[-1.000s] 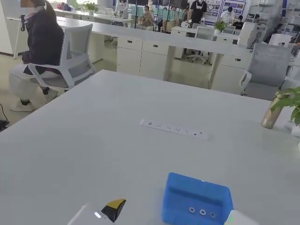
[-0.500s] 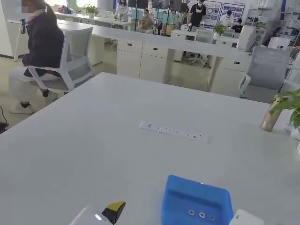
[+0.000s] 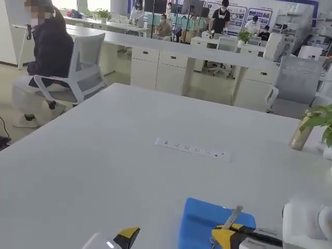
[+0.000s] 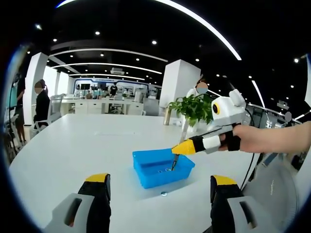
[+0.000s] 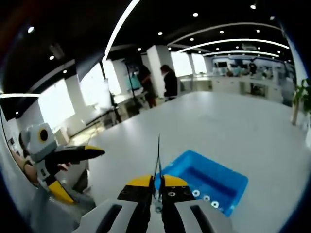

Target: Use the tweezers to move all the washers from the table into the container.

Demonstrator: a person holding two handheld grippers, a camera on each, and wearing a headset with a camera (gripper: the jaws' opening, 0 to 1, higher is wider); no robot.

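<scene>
The right gripper [image 5: 156, 183] is pressed together on the tweezers [image 5: 158, 155], clamping them at the handle end so that the thin metal tips project forward and point down into the blue container [image 5: 214, 179]. Whether the tips carry a washer cannot be told. The left gripper [image 4: 159, 180] is spread wide and holds nothing. Three washers [image 5: 206, 197] lie flat on the container floor, and one washer [image 4: 164, 193] lies on the table [image 4: 87, 145] just beside the container's front wall. Each washer is judged small, light, rigid and smooth. It lies flush with the table, so it is likely to slip or flick away under uneven pressure. Recommended hold: one tweezer tip through the centre hole and one outside the ring, or across the outer edge, with gentle closing force.
</scene>
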